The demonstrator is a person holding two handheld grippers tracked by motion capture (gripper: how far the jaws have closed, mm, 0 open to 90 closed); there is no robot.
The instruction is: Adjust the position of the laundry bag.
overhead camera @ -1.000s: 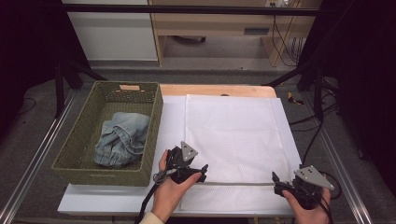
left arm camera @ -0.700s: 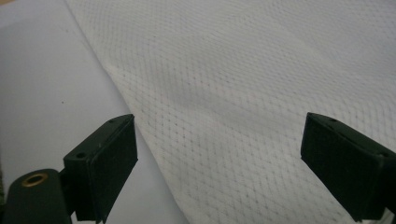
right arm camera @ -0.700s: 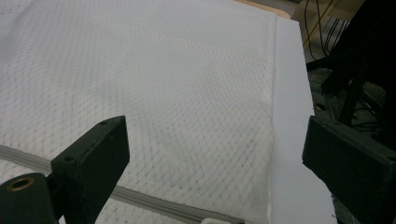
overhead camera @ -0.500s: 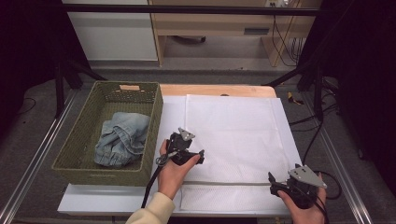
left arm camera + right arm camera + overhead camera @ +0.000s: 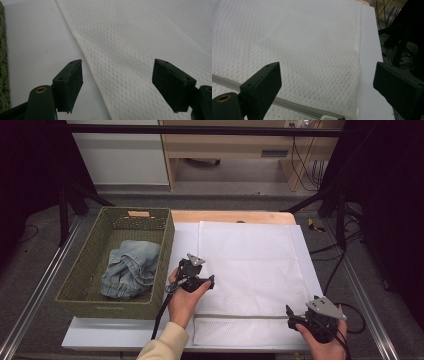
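A white mesh laundry bag point(image 5: 250, 270) lies flat on the white surface point(image 5: 125, 337), just to the right of a green woven basket point(image 5: 90, 290) that holds crumpled blue jeans point(image 5: 130, 267). The bag's grey zipper point(image 5: 240, 316) runs across it near the person's side. The left gripper point(image 5: 200, 280) hovers over the bag's left edge, close to the basket; its jaws are spread with nothing between them and have just been closing a little. The right gripper point(image 5: 295, 317) sits at the bag's near right corner, far from the basket, beside the zipper's white pull point(image 5: 329, 117); its jaws are spread wide and empty.
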